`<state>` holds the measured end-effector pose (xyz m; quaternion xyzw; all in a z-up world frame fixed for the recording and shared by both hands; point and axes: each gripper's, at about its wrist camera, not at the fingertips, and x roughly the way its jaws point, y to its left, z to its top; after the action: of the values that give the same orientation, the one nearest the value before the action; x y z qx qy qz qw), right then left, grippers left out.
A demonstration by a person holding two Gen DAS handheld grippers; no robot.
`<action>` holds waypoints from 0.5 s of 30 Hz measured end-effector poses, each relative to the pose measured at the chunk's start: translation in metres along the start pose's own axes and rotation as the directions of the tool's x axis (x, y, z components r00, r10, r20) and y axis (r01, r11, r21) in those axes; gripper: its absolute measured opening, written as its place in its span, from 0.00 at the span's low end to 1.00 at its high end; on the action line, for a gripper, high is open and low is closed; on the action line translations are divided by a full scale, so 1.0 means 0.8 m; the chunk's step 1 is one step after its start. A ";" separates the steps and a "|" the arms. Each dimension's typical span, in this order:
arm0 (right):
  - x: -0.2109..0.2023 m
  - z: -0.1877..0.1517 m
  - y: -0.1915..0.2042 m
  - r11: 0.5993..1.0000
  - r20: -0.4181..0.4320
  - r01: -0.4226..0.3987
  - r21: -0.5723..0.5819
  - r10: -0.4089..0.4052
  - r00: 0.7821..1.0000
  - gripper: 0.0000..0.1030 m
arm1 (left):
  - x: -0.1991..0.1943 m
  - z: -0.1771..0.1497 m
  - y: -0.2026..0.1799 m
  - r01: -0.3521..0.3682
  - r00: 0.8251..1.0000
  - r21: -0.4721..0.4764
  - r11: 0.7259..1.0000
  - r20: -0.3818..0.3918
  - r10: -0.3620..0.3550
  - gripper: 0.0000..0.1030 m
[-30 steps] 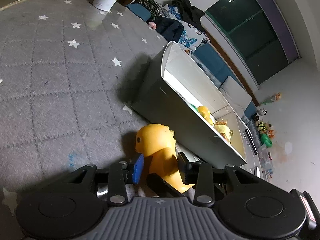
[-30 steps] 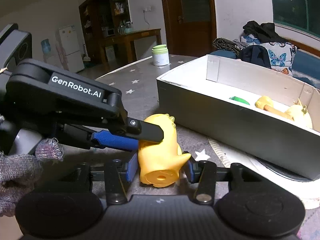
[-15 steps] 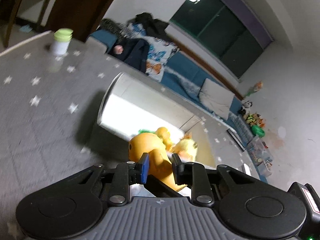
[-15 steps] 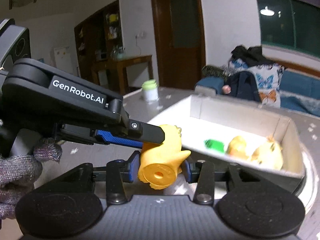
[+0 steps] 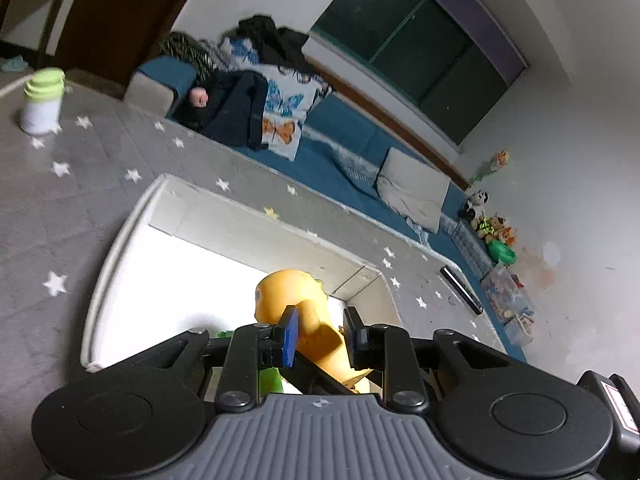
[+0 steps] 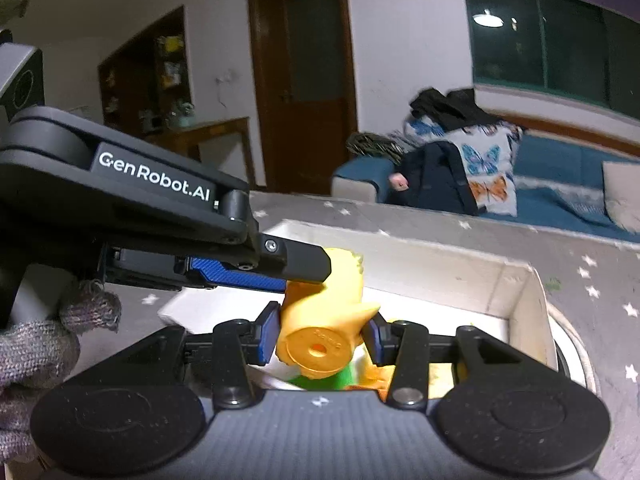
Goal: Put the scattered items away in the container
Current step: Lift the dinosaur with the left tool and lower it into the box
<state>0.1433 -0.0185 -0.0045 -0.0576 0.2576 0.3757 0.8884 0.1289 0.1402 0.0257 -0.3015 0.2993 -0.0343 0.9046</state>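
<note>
Both grippers are shut on one orange rubber duck toy (image 5: 294, 296). My left gripper (image 5: 320, 334) grips its body. My right gripper (image 6: 320, 334) grips its base end (image 6: 316, 350), and the left gripper's fingers (image 6: 296, 264) reach in from the left. The duck hangs in the air above the open white box (image 5: 120, 248), which also shows in the right wrist view (image 6: 520, 300). A green toy (image 6: 324, 380) and yellow toys lie in the box, mostly hidden behind the grippers.
The box sits on a grey star-patterned table cover (image 5: 60, 184). A white jar with a green lid (image 5: 42, 100) stands far left. A black bar (image 5: 460, 290) lies right of the box. A blue sofa with clothes (image 6: 460, 168) is behind the table.
Both grippers lifted the duck off the table cover and carried it over the box. It was beside the box's near wall a second ago.
</note>
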 end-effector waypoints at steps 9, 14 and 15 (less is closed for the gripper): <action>0.020 -0.015 -0.026 0.999 -0.044 0.029 0.046 -0.027 0.999 0.42 | 0.025 -0.003 0.013 -0.009 1.000 -0.005 1.000 -0.022 0.009 0.28; 0.011 -0.017 -0.023 0.999 -0.028 0.030 0.041 -0.029 0.999 0.43 | 0.015 -0.003 0.010 -0.045 0.999 0.030 0.999 -0.004 0.045 0.29; 0.009 -0.016 -0.022 0.999 -0.024 0.031 0.038 -0.030 0.999 0.43 | 0.012 -0.004 0.009 -0.046 0.999 0.033 0.998 0.000 0.046 0.29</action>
<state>0.1549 -0.0301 -0.0208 -0.0486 0.2742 0.3562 0.8920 0.1343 0.1418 0.0148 -0.2796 0.3060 -0.0186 0.9098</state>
